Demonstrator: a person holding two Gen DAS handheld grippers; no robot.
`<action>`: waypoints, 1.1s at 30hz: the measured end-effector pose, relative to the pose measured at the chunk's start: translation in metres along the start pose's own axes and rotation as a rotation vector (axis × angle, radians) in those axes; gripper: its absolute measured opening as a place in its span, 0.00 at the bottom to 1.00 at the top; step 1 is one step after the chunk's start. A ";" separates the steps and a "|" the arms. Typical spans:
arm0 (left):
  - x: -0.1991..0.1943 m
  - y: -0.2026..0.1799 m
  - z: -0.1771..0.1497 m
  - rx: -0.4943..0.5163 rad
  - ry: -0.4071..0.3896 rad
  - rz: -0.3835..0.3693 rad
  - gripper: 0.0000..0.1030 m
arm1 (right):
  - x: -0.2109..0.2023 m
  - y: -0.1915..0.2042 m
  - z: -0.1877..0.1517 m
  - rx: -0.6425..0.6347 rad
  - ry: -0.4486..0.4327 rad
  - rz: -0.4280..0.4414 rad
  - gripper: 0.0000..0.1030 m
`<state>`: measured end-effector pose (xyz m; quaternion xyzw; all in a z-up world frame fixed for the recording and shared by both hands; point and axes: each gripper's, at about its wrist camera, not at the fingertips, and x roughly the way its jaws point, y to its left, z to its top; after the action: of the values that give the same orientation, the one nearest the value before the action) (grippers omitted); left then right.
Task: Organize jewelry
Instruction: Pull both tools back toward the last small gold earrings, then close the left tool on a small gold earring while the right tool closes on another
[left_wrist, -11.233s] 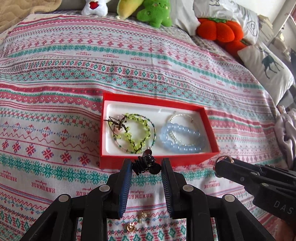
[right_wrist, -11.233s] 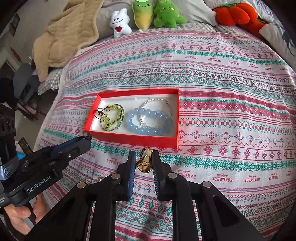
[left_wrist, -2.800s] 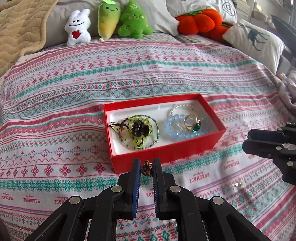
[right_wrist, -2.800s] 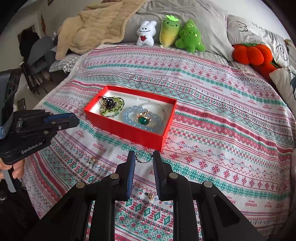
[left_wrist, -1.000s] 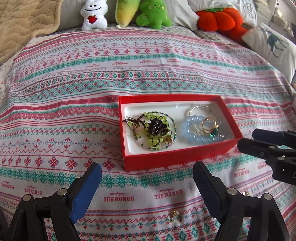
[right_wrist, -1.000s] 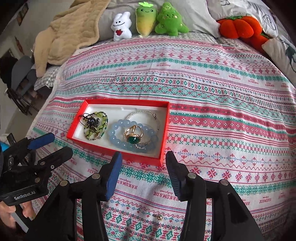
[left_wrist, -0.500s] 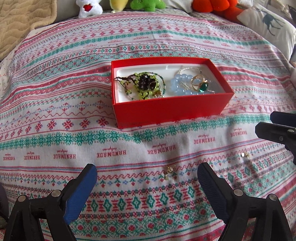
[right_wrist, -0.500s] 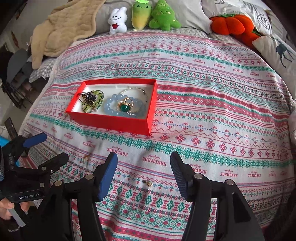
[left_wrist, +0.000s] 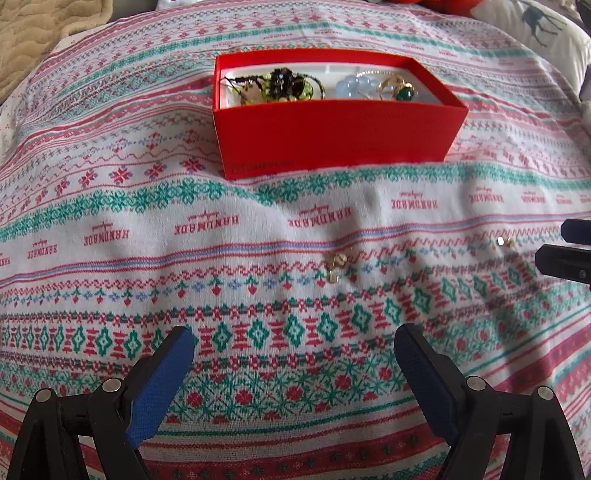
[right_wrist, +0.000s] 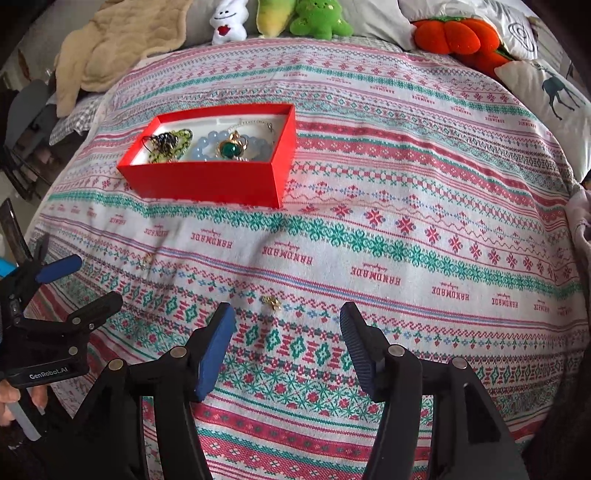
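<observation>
A red jewelry box (left_wrist: 332, 133) (right_wrist: 207, 181) sits on the patterned bedspread and holds a green bead bracelet with a dark piece on it (left_wrist: 284, 86) (right_wrist: 168, 142), a pale blue bead bracelet (left_wrist: 351, 86) (right_wrist: 207, 147) and a gold ring with a green stone (left_wrist: 400, 90) (right_wrist: 231, 147). A small gold earring (left_wrist: 336, 266) (right_wrist: 147, 260) lies on the cloth ahead of my open, empty left gripper (left_wrist: 293, 354). Another small gold earring (right_wrist: 272, 302) (left_wrist: 505, 242) lies just ahead of my open, empty right gripper (right_wrist: 286, 332).
Plush toys (right_wrist: 280, 18), an orange pumpkin cushion (right_wrist: 456, 35), a deer-print pillow (right_wrist: 554, 92) and a beige blanket (right_wrist: 122, 40) lie at the far end of the bed. The bed's left edge drops off beside chairs (right_wrist: 26, 122).
Both grippers have dropped lower and drawn back from the box toward the loose earrings. Their jaws stay wide open. The pieces they held earlier lie in the box.
</observation>
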<state>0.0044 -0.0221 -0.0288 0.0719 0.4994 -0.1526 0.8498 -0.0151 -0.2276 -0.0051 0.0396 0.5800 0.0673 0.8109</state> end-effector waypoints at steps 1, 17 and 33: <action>0.002 0.000 -0.004 0.004 0.001 0.000 0.89 | 0.004 -0.001 -0.004 -0.009 0.012 -0.006 0.61; 0.007 -0.006 -0.008 0.053 -0.102 -0.096 0.60 | 0.017 -0.012 -0.026 -0.049 0.036 -0.027 0.61; 0.024 -0.013 0.015 0.064 -0.104 -0.145 0.29 | 0.019 -0.009 -0.024 -0.047 0.034 -0.029 0.63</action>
<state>0.0232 -0.0432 -0.0424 0.0545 0.4532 -0.2330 0.8587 -0.0311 -0.2338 -0.0317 0.0108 0.5923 0.0700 0.8026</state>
